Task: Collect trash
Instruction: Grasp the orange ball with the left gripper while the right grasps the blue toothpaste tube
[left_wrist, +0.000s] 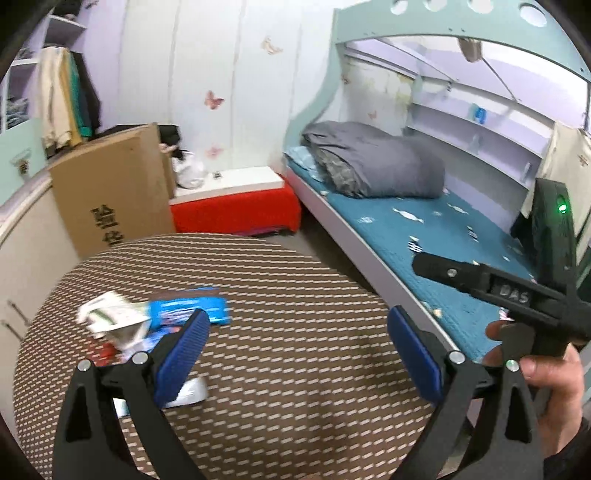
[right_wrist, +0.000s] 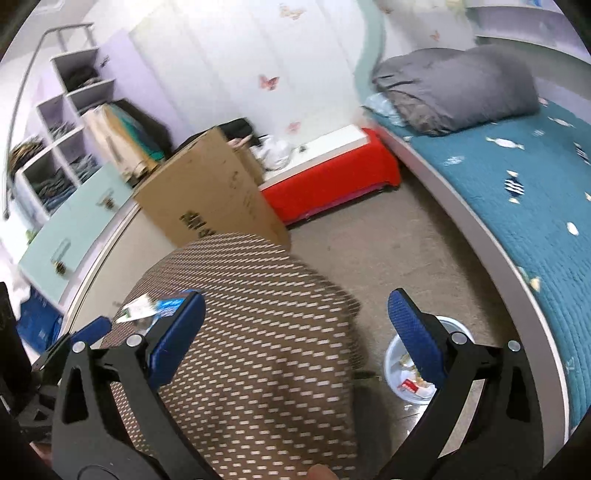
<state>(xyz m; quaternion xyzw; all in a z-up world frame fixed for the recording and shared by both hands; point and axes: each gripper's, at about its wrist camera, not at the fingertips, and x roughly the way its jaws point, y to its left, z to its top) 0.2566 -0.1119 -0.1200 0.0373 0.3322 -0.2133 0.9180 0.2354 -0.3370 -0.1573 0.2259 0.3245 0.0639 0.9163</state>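
Trash lies on the left of a round woven brown table (left_wrist: 280, 295): a white-green crumpled wrapper (left_wrist: 110, 314), a blue packet (left_wrist: 192, 308), a red scrap (left_wrist: 107, 350) and a silvery piece (left_wrist: 188, 393). My left gripper (left_wrist: 299, 354) is open above the table, its left pad beside the trash. My right gripper (right_wrist: 295, 332) is open over the table's right edge; its body shows in the left wrist view (left_wrist: 517, 291). The wrappers also show in the right wrist view (right_wrist: 147, 306). A white bin (right_wrist: 410, 373) holding scraps stands on the floor.
A cardboard box (left_wrist: 110, 192) stands behind the table. A red-sided low bench (left_wrist: 236, 210) lies by the wall. A bed with a teal sheet (left_wrist: 424, 229) and a grey duvet (left_wrist: 373, 162) runs along the right. Shelves (right_wrist: 62, 147) stand on the left.
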